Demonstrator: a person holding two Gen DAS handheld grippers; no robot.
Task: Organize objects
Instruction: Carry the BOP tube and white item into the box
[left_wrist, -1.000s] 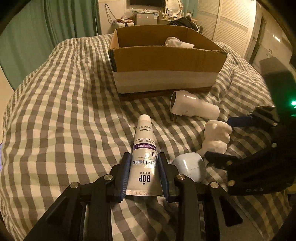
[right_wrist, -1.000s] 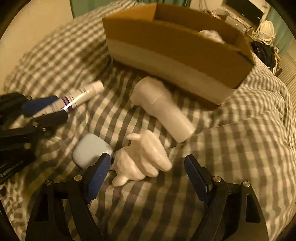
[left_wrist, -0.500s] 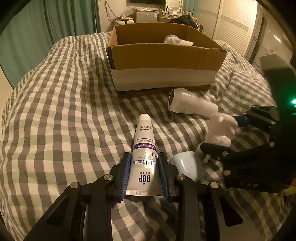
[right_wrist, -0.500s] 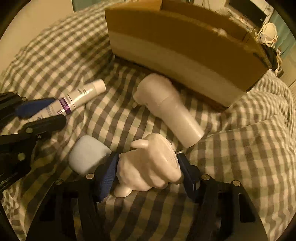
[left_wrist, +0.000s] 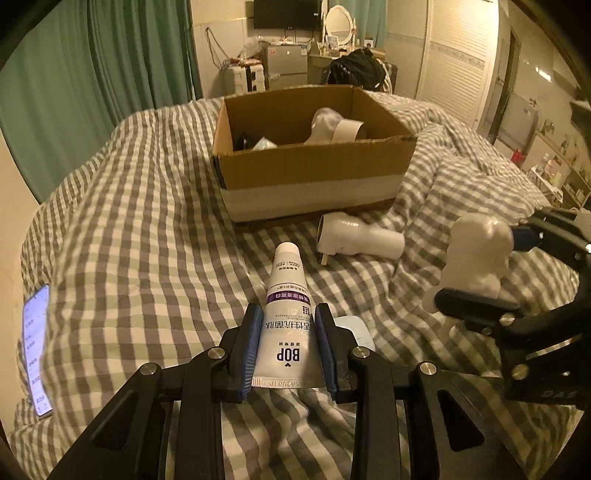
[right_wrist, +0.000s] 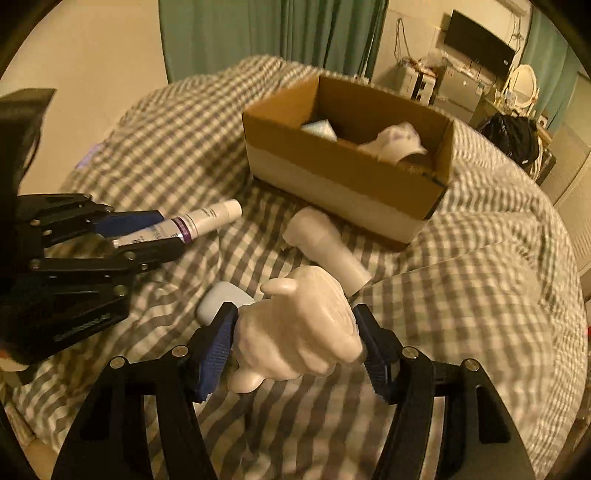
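My left gripper (left_wrist: 289, 343) is shut on a white BOP toothpaste tube (left_wrist: 286, 306) and holds it above the checked bedspread; it also shows in the right wrist view (right_wrist: 201, 223). My right gripper (right_wrist: 295, 343) is shut on a white hand-shaped figure (right_wrist: 299, 325), lifted off the bed; it also shows in the left wrist view (left_wrist: 476, 254). An open cardboard box (left_wrist: 314, 173) stands ahead on the bed and holds a few items.
A white cylindrical device (left_wrist: 358, 238) lies on the bed in front of the box. A pale blue case (right_wrist: 221, 301) lies beneath the grippers. A lit phone (left_wrist: 35, 343) lies at the bed's left edge. Green curtains hang behind.
My right gripper closed on the hand figure and lifted it. My left gripper rose with the toothpaste tube. Both views now look down into the box.
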